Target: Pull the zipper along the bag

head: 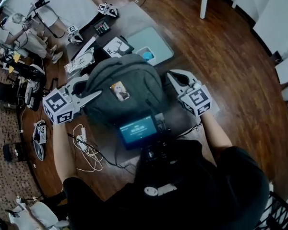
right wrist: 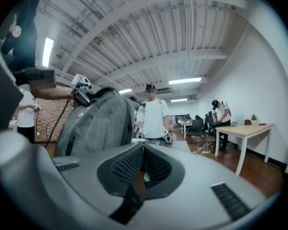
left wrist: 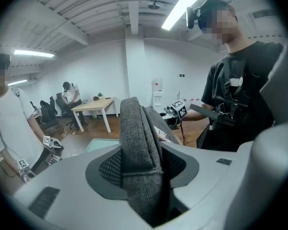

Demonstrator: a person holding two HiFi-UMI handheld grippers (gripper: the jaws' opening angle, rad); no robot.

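While a person in a black T-shirt (left wrist: 240, 90) works at a grey tabletop (head: 132, 19), a grey backpack (head: 122, 78) sits at its middle between two hand-held grippers. What the backpack holds cannot be seen; a small picture card (head: 120, 91) lies on its near face. Just beyond it a pale teal tray (head: 159, 38) rests flat, and at the tray's near left edge sits a small white tub (head: 146, 55) with something blue inside.

The left gripper (head: 93, 89) meets the backpack's left edge, and the right gripper (head: 171, 75) sits just beside its right edge. Only the left gripper view shows the grip: a fold of the backpack's grey cloth stands upright between the jaws, with both ribbed pads (left wrist: 110, 169) pressed against it. Only the right gripper view shows that gripper's jaws clenched together, the backpack off to their left and apart from them. A thin dark strip at the seam between the jaws cannot be identified.

That view alone also shows a short dark zipper (right wrist: 69, 145) on the backpack's side panel, a person in a white T-shirt (right wrist: 153, 116) and a wooden table (right wrist: 247, 128) at far right. The head view alone shows a small lit screen (head: 137, 130) near the wearer's chest and white cable (head: 86, 152) looped at near left.
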